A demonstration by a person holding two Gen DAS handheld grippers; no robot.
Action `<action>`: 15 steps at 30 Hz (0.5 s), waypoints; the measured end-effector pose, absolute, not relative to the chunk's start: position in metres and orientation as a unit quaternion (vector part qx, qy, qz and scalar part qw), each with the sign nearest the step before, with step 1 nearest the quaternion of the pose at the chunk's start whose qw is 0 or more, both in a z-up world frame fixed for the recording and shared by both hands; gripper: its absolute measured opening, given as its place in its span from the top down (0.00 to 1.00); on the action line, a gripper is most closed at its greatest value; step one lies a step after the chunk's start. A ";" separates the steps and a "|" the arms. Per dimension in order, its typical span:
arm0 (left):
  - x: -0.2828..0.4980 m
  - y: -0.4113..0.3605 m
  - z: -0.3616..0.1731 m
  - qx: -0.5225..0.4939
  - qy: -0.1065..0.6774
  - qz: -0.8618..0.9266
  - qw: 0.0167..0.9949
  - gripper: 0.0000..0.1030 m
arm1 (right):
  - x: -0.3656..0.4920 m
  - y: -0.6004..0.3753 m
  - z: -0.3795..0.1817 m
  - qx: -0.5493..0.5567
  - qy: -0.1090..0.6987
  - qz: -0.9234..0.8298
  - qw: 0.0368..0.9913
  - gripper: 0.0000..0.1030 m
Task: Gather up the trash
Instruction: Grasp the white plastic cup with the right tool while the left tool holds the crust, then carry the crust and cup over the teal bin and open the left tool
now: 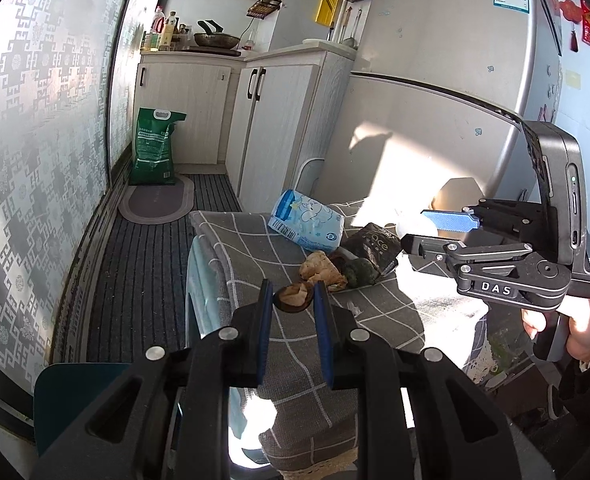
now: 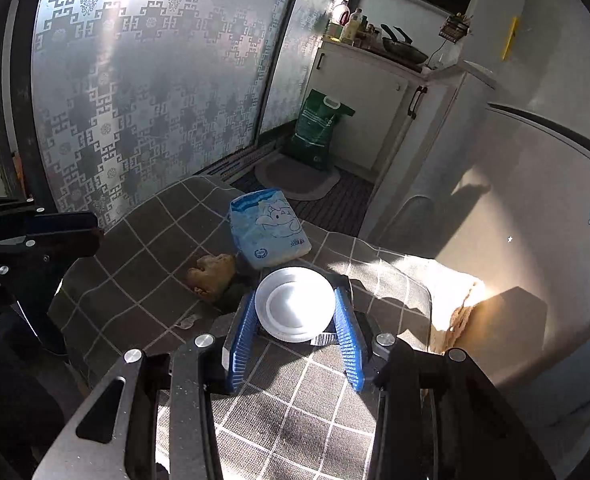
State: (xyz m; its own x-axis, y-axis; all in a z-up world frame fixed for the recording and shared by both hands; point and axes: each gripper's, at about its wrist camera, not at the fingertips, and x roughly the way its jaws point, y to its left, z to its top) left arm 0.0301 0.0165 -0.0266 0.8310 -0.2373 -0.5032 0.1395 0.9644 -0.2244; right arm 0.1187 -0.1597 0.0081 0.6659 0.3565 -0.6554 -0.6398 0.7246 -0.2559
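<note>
At the far left, a green sack (image 1: 153, 148) leans against the cabinet (image 1: 183, 108) on the striped floor mat (image 1: 135, 264). Nearer, the left gripper (image 1: 293, 294) reaches over the checked cloth on the surface (image 1: 251, 240), its jaws set close either side of a small brown crumpled scrap (image 1: 293, 296) (whether the pads actually press it cannot be told). Just beyond lie a tan crumpled wrapper (image 1: 321, 268), a dark green lump (image 1: 361, 271) and a black packet (image 1: 375, 242), bunched together, with a blue tissue pack (image 1: 309, 220) behind them. To the right, the right gripper (image 2: 298, 305) has its jaws clamped on a white round container (image 2: 295, 304), held above the cloth near the fridge (image 1: 435, 92). The tissue pack (image 2: 269, 228) sits just beyond the container.
</note>
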 end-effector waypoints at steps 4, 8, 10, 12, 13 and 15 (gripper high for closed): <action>0.025 0.029 -0.026 -0.095 0.272 -0.089 0.953 0.79 | 0.110 -0.139 0.008 -0.255 0.291 0.295 0.874 0.62; 0.019 0.045 -0.027 -0.100 0.272 -0.078 0.954 0.79 | 0.104 -0.118 0.009 -0.260 0.290 0.312 0.867 0.62; 0.016 0.054 -0.027 -0.102 0.271 -0.073 0.954 0.79 | 0.103 -0.109 0.011 -0.261 0.289 0.319 0.864 0.62; 0.013 0.062 -0.028 -0.105 0.273 -0.069 0.954 0.79 | 0.101 -0.099 0.011 -0.266 0.289 0.326 0.860 0.62; 0.012 0.066 -0.029 -0.106 0.274 -0.066 0.954 0.79 | 0.100 -0.094 0.010 -0.269 0.289 0.329 0.858 0.62; 0.007 0.075 -0.031 -0.108 0.274 -0.060 0.954 0.79 | 0.097 -0.084 0.008 -0.272 0.291 0.337 0.853 0.62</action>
State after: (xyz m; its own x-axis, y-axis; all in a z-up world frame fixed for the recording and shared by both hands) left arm 0.0073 0.0748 -0.0310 0.8422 -0.1743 -0.5101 0.0561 0.9695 -0.2385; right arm 0.0974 -0.0836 0.0084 0.6039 0.4169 -0.6793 -0.7333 0.6246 -0.2685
